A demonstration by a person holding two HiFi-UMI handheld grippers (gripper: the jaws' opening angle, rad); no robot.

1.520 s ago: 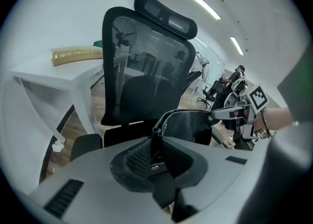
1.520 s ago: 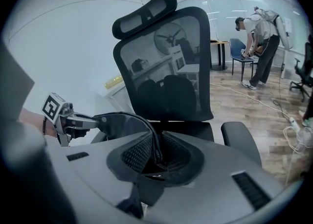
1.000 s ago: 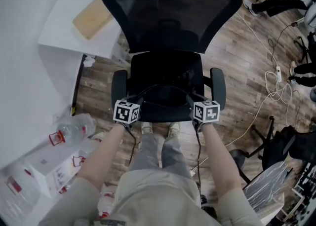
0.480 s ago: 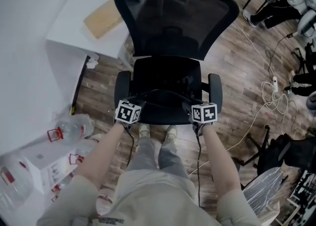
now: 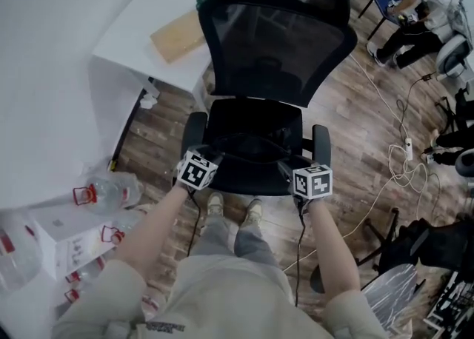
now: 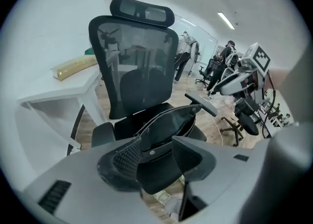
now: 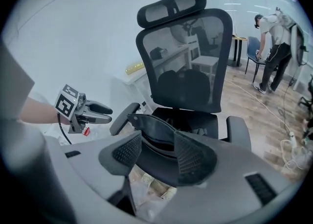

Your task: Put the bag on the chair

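A black bag (image 5: 250,146) sits on the seat of the black mesh office chair (image 5: 275,56), its mouth gaping open (image 6: 168,123). My left gripper (image 5: 213,157) is at the bag's near left end and my right gripper (image 5: 287,169) at its near right end. The jaws of both are opening. In the left gripper view the gripper (image 6: 157,148) has the bag's near edge in the gap, and the pads stand off it. The right gripper (image 7: 157,148) shows the same, with the bag's rim (image 7: 154,125) just beyond its pads.
A white desk (image 5: 129,71) with a tan board (image 5: 178,34) stands left of the chair. Plastic water bottles (image 5: 104,193) and a box lie on the floor at the left. Cables and a power strip (image 5: 406,154) run at the right. A person (image 5: 418,4) sits far right.
The head camera has swung, so the chair sits further right and higher in the picture. Both grippers stay at the seat's front corners beside the bag, the right one slightly lower.
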